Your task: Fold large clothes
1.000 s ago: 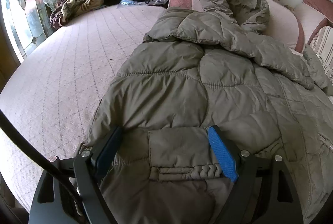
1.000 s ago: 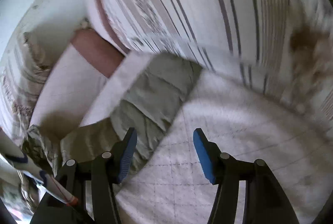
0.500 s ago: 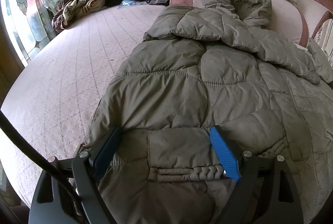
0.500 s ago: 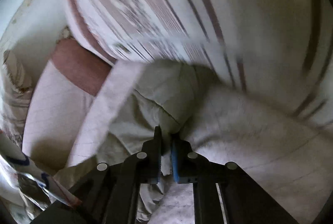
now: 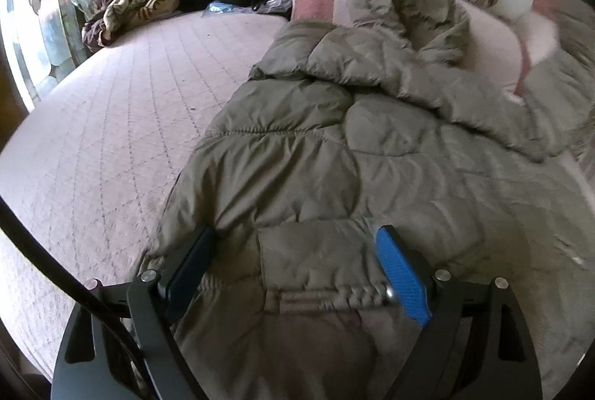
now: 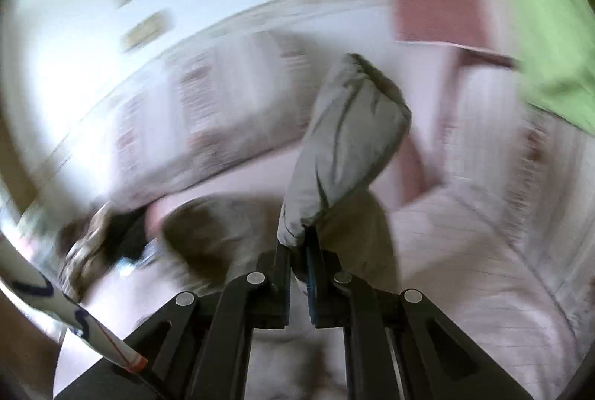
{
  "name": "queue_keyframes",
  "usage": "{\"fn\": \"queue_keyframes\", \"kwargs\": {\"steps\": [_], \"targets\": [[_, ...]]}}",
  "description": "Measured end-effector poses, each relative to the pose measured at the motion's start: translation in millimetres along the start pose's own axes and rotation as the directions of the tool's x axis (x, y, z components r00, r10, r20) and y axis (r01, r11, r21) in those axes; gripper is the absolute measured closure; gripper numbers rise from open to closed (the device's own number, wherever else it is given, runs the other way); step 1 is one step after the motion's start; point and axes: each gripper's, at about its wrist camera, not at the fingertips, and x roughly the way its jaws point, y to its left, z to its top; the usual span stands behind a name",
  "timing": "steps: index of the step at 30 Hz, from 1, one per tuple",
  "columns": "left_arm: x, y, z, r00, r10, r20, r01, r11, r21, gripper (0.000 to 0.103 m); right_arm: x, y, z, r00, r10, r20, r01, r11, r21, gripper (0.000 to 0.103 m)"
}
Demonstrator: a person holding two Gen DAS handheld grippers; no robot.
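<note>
Left wrist view: the quilted bed [image 5: 111, 124] fills the left of frame, the olive puffer jacket [image 5: 316, 154] sprawled across centre and right, and the left gripper [image 5: 297, 273] gapes wide at bottom, straddling its hem. Right wrist view, blurred: the right gripper [image 6: 299, 251] pinches a sleeve [image 6: 346, 139] at centre. Judging by this, the sleeve fold is underway; next, lay it across the body.
</note>
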Motion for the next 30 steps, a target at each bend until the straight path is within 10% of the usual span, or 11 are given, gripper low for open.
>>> {"fn": "queue_keyframes", "kwargs": {"steps": [8, 16, 20, 27, 30], "targets": [[-57, 57, 20, 0.989, 0.032, 0.146, -0.011, 0.990, -0.139, 0.015, 56, 211, -128, 0.953, 0.165, -0.253, -0.234, 0.932, -0.277, 0.096], [-58, 111, 35, 0.977, 0.160, 0.137, -0.119, 0.955, -0.272, 0.015, 155, 249, -277, 0.885, -0.039, -0.464, -0.181, 0.889, -0.421, 0.092], [-55, 127, 35, 0.984, 0.145, 0.106, -0.104, 0.940, -0.324, 0.015, 130, 246, -279, 0.889, -0.026, -0.456, -0.221, 0.850, -0.478, 0.056], [-40, 130, 34, 0.993, 0.109, 0.049, -0.085, 0.933, -0.351, 0.015, 121, 250, -230, 0.929, 0.016, -0.370, -0.184, 0.887, -0.423, 0.068], [-38, 127, 36, 0.992, 0.119, 0.047, -0.096, 0.936, -0.339, 0.015, 160, 257, -235, 0.897, 0.012, -0.441, -0.186, 0.917, -0.353, 0.069]]}}
